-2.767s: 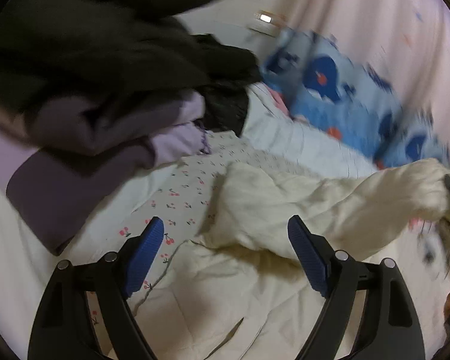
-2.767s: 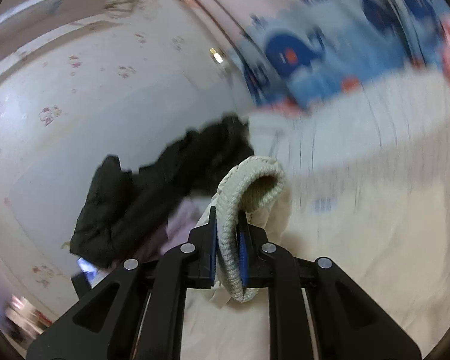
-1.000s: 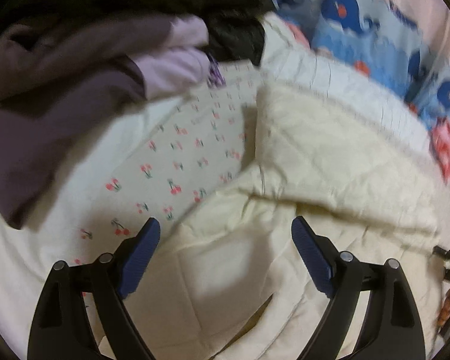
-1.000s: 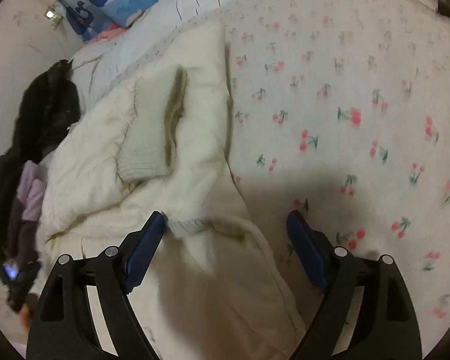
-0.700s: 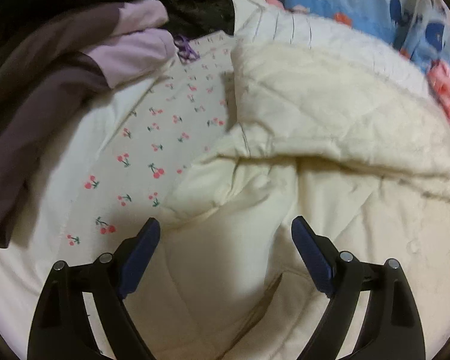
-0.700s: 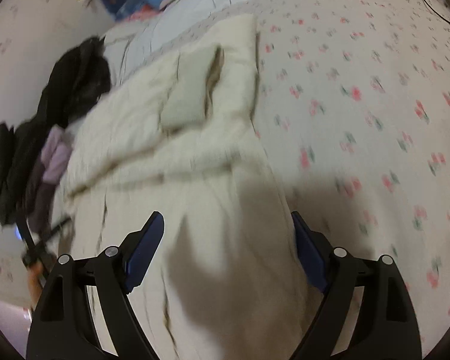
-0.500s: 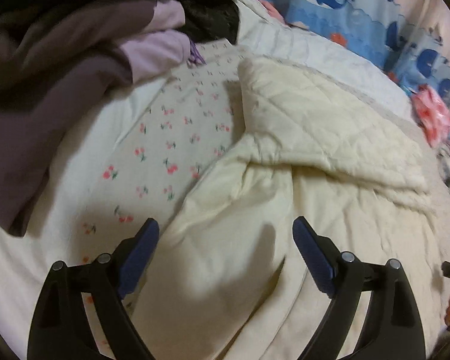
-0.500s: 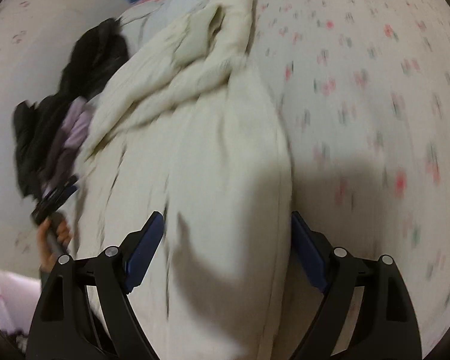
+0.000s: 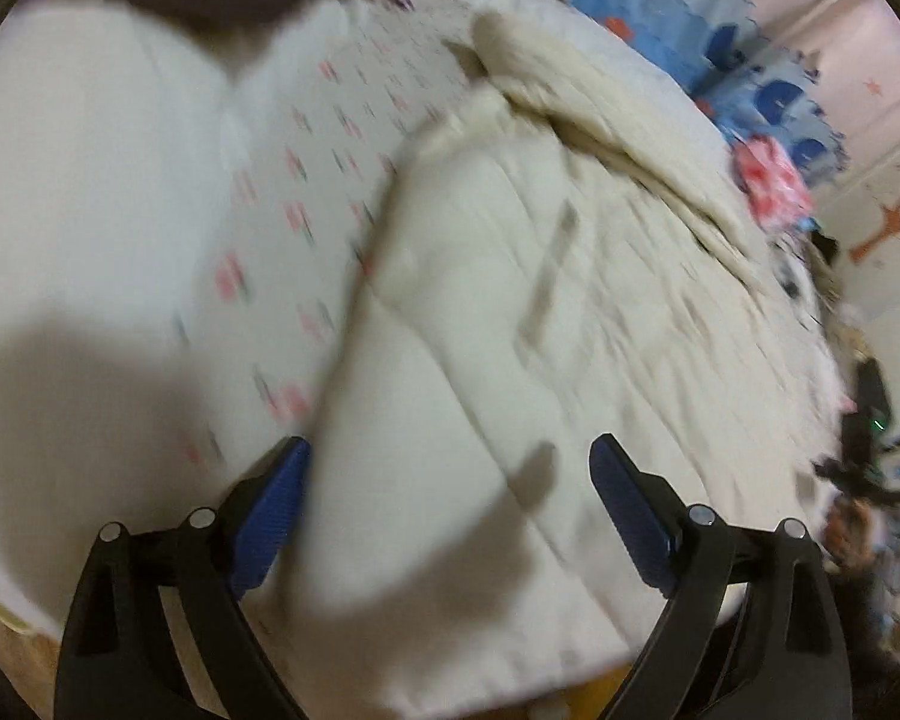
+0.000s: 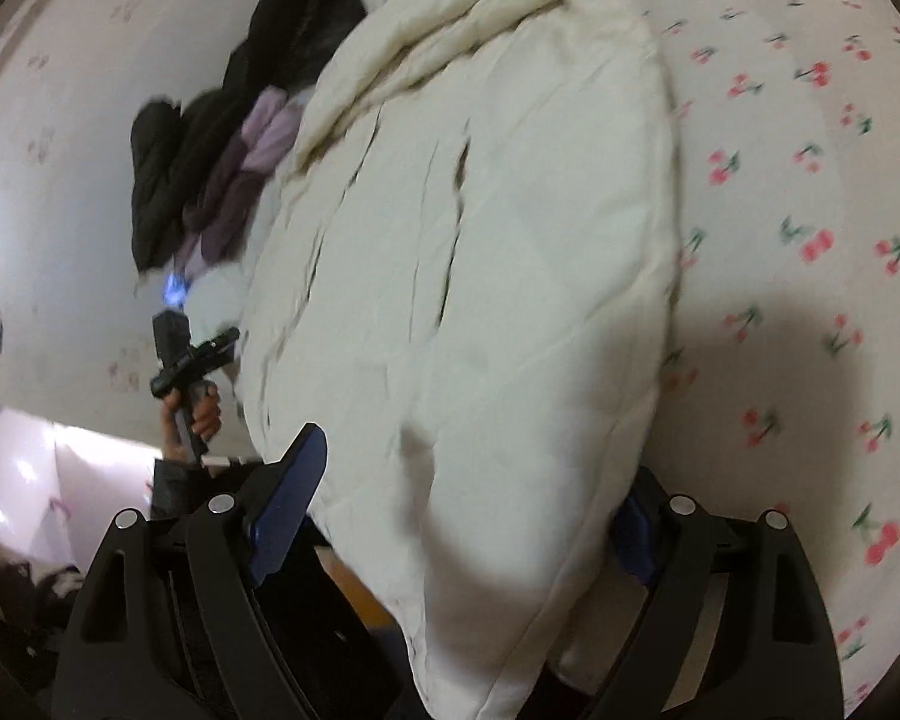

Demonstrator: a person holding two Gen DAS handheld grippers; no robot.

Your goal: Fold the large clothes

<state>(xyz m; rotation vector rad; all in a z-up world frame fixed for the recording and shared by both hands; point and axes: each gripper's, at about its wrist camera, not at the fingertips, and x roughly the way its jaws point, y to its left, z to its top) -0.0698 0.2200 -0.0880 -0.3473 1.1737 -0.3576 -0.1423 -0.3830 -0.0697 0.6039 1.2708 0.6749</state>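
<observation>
Beyond both wide-spread, empty grippers, the left gripper (image 9: 447, 501) and right gripper (image 10: 468, 495), the cream quilted jacket (image 10: 480, 252) covers the cherry-print sheet (image 10: 810, 192), dark clothes (image 10: 210, 144) piled farther off; its knit cuff, clamped earlier, lies released.

The cream quilted jacket (image 10: 510, 276) filling the middle of the right wrist view is soft, matt padded cloth with stitched seams. Under it, the cherry-print bedsheet (image 10: 810, 180) at right is thin, smooth cotton-like cloth. The black garment (image 10: 210, 138) at upper left looks fuzzy and matt. The gripper fingers (image 9: 630, 510) are matt black plastic with ribbed blue pads.
</observation>
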